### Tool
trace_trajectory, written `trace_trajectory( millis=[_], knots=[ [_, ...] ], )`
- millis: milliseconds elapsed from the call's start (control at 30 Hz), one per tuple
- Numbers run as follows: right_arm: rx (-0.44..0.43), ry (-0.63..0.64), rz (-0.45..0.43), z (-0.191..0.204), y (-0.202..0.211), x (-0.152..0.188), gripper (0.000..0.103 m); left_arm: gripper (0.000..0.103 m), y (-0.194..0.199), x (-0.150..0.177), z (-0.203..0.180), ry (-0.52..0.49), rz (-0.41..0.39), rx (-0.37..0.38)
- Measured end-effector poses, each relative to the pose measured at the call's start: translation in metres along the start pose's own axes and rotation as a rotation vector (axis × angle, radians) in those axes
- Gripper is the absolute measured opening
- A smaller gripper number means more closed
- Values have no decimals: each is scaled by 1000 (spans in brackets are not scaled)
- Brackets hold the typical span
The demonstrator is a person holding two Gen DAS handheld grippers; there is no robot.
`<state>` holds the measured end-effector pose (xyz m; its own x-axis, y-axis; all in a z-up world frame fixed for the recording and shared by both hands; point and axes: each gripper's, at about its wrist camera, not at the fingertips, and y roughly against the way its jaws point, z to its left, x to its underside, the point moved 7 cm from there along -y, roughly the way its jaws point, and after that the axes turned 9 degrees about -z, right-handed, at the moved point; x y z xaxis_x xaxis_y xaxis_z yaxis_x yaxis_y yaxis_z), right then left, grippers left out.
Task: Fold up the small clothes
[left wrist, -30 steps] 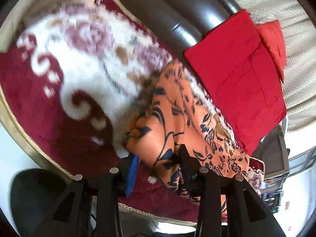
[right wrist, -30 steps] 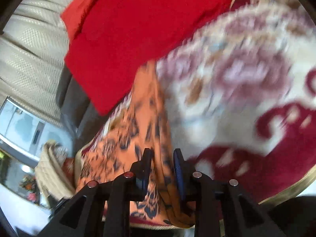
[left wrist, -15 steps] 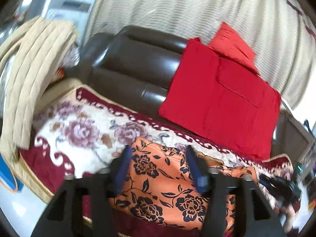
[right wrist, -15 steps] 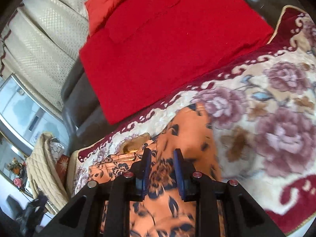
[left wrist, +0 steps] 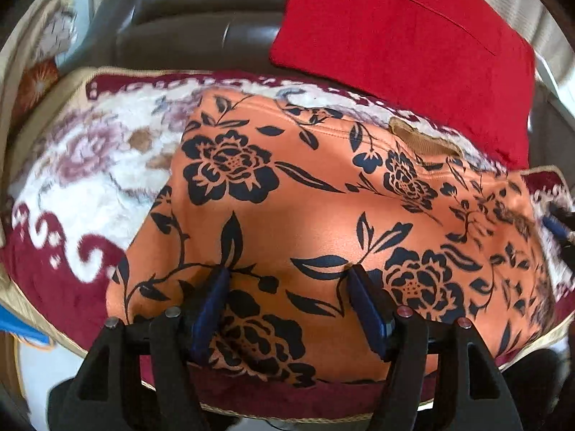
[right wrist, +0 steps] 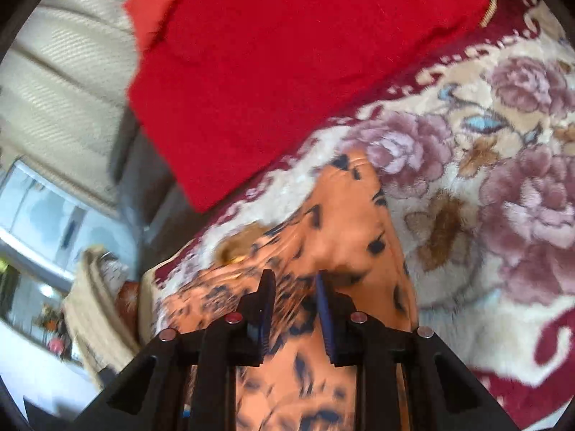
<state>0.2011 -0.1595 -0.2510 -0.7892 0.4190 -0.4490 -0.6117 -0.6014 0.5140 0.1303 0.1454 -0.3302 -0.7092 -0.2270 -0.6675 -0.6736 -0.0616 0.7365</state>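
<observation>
An orange garment (left wrist: 323, 208) with black flowers lies spread flat on the floral blanket (left wrist: 90, 165) over the sofa seat. My left gripper (left wrist: 287, 276) hovers over its near part, jaws opening and wide apart; the cloth lies under them and the pads do not press it. In the right wrist view the garment (right wrist: 352, 215) bunches in wrinkles toward my right gripper (right wrist: 294, 280), whose narrow jaws appear to pinch its edge. The right gripper's blue pad (left wrist: 559, 226) also shows at the garment's right edge.
A red cushion (left wrist: 402, 46) leans on the dark leather sofa back (left wrist: 201, 25) behind the garment. A beige quilted cloth (right wrist: 90, 305) hangs at the sofa's end. Pale curtains (right wrist: 64, 72) are behind. The blanket (right wrist: 503, 179) stretches beyond the garment.
The left gripper let go of the garment's fold, widened and swung over the garment, which now lies spread out. The right gripper kept its narrow gap and carried its edge sideways.
</observation>
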Motion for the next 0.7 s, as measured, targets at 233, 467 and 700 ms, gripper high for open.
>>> trace_trajectory(
  millis=[233, 467, 700],
  knots=[
    [38, 12, 90, -14, 17, 67, 31, 69, 32, -2, -47, -60, -45, 92],
    [10, -31, 91, -24, 27, 67, 31, 72, 4, 26, -76, -222, 32, 32],
    [-25, -126, -88, -43, 82, 32, 80, 72, 33, 10, -99, -115, 4, 184]
  ],
)
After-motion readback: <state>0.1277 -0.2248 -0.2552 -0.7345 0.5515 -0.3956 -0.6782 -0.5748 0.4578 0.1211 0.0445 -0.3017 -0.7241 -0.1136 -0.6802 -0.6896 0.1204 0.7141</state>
